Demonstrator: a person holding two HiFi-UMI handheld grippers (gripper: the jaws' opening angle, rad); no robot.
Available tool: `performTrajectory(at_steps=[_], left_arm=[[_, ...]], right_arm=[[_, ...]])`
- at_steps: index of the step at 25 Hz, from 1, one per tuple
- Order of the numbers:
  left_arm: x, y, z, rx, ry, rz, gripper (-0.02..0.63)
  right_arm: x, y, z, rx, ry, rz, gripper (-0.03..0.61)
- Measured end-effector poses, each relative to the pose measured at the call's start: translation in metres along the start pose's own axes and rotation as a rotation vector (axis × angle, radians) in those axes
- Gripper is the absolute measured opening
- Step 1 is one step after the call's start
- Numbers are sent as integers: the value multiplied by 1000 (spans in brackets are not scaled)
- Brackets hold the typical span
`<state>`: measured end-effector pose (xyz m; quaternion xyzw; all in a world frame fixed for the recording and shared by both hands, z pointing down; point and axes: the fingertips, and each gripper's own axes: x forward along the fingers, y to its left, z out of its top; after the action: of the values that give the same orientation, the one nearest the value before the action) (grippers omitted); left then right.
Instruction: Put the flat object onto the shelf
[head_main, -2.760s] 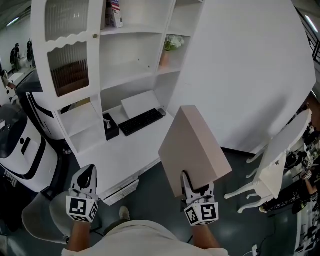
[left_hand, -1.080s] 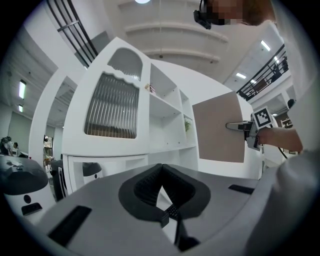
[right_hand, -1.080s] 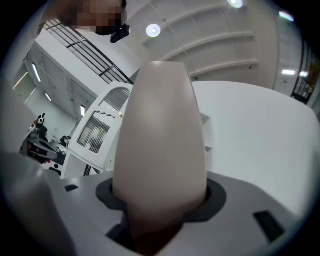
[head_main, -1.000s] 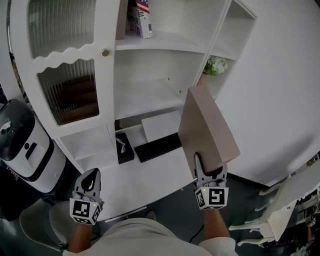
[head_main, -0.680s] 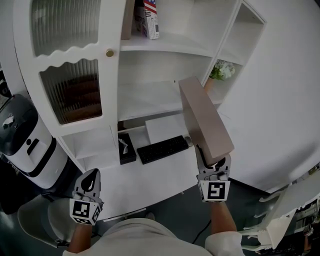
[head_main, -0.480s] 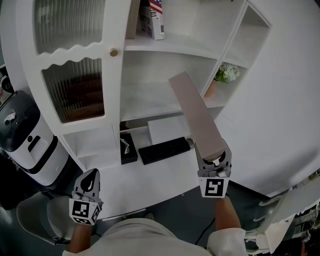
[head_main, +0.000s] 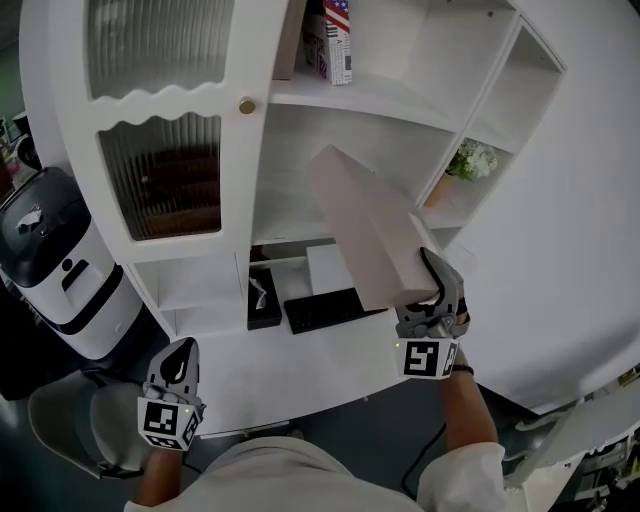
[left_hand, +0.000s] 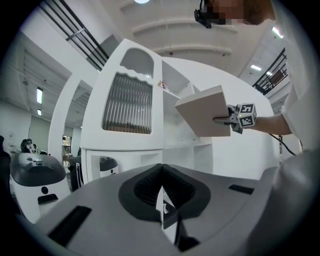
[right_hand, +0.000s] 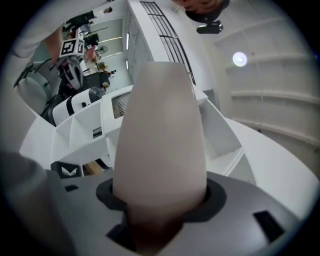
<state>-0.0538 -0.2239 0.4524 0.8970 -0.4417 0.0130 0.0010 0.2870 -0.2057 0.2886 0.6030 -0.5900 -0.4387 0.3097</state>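
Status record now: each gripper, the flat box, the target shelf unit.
right gripper: shut on the flat beige box, at its near end
flat beige box: airborne, tilted, in front of the white shelf unit, on no shelf
left gripper: shut, empty, low over the desk edge
upper shelf: holds a printed carton

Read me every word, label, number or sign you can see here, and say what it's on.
No words or numbers can be read.
Stars-and-stripes carton: print too small to read.
Cubes on the left gripper and right gripper: square black-and-white markers, no letters.
Black box: white zigzag mark, not legible as letters.
Flat beige board held by the right gripper: blank.
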Motion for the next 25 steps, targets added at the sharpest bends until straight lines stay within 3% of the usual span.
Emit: performTrajectory(at_steps=[10, 25], left_arm=[[-9, 11, -8, -6, 15, 83, 2], [-19, 21, -19, -29, 34, 186, 2]], right_arm=[[52, 19, -11, -193, -36, 123, 270], [120, 75, -42, -330, -6, 320, 270]])
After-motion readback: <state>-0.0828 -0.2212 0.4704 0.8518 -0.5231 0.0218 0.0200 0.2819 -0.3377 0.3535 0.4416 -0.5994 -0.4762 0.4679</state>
